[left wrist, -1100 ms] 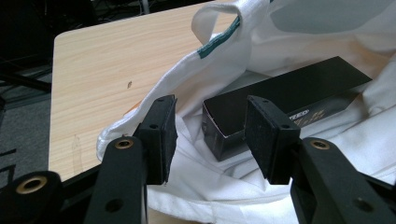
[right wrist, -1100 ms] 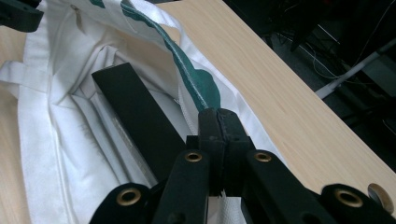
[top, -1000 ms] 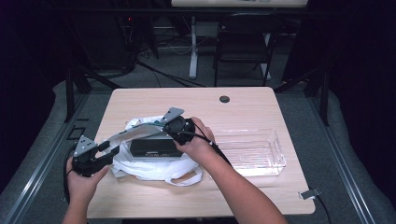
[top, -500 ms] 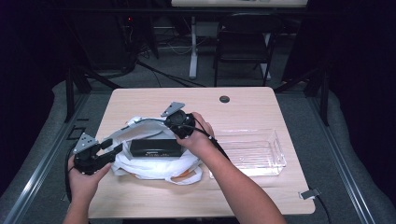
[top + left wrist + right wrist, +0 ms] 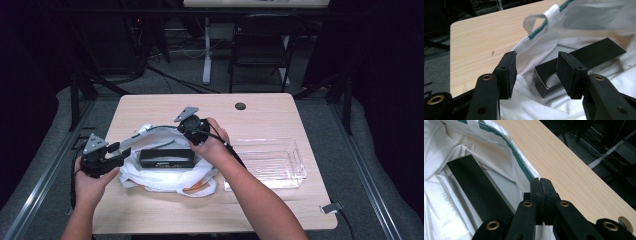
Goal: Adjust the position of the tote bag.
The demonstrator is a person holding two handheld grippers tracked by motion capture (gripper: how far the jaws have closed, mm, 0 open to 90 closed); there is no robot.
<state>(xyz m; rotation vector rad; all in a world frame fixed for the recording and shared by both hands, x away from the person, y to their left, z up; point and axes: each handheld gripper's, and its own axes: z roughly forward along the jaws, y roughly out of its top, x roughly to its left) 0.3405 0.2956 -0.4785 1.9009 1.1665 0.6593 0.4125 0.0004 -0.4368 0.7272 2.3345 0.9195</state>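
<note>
The wooden table [image 5: 150,210] is the biggest thing here, and everything sits on its top. The white bag [image 5: 165,175] lies on the table's left half, slumped open, with a green-trimmed rim and a looped white handle [image 5: 535,21] lying toward the table's far left edge. To the right of the bag, close to it, rests the clear plastic tray [image 5: 280,162], on the table's right half. Beyond the bag, near the table's far edge, is a small round dark grommet [image 5: 240,106].

Inside the bag's open mouth lies the long black box [image 5: 166,158], flat and lengthwise across the bag. From the left gripper view its near end is open and looks hollow, its lid flap angled up and away.

The right gripper [image 5: 541,185] is at the bag's far rim, jaws pressed tight together on the green-trimmed edge of the cloth, pinching it, just beside the box. The person's hand wraps the gripper's body above the bag.

The left gripper [image 5: 536,72] is at the bag's left side, low over the white cloth. Its jaws have just been opening and stand apart, with the box's open end lying beyond the gap; the pads [image 5: 511,72] press on nothing.
</note>
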